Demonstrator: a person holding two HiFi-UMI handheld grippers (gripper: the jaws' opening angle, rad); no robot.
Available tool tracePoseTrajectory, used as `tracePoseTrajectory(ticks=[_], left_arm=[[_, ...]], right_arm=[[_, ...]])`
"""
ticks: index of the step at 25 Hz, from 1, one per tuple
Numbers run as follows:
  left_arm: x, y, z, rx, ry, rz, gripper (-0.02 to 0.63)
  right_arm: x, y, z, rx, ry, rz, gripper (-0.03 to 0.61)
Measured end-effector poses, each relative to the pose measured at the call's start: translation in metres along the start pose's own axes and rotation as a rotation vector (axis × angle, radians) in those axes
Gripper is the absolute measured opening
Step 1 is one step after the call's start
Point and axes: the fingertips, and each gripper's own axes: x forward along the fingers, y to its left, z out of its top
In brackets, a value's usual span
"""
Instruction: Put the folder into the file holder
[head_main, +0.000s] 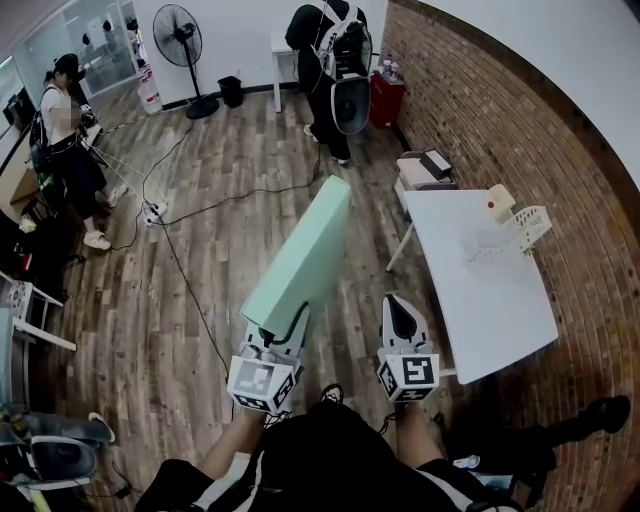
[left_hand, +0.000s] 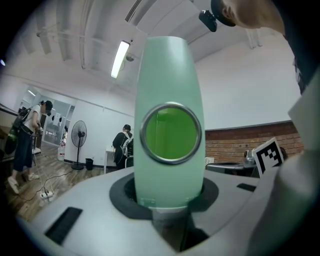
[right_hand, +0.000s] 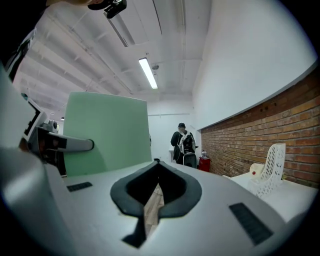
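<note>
A pale green folder (head_main: 305, 255) with a metal-ringed finger hole in its spine is clamped at its lower end by my left gripper (head_main: 285, 330). It slants up and away over the wooden floor. In the left gripper view the folder's spine (left_hand: 170, 100) stands upright between the jaws of the left gripper (left_hand: 170, 200). My right gripper (head_main: 400, 312) is beside it to the right, shut and empty. In the right gripper view its tips (right_hand: 156, 162) meet, with the folder (right_hand: 107, 132) to the left. The white perforated file holder (head_main: 525, 228) stands on the far right part of the white table (head_main: 490, 310), apart from both grippers, and the file holder (right_hand: 272, 167) shows again in the right gripper view.
A cream object (head_main: 500, 200) sits on the table next to the file holder. A brick wall (head_main: 520, 130) runs behind the table. A low stand with a box (head_main: 425, 168) lies beyond the table. Cables (head_main: 190, 210), a fan (head_main: 180, 40) and two persons (head_main: 335, 60) are farther off.
</note>
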Motion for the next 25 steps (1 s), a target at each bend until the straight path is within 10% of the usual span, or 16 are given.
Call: tracePoseTrajectory(ticks=[25], left_arm=[[0.217, -0.066, -0.027, -0.008, 0.095, -0.222, 0.13]], right_arm=[[0.035, -0.194, -0.048, 0.141, 0.075, -0.234, 0.009]])
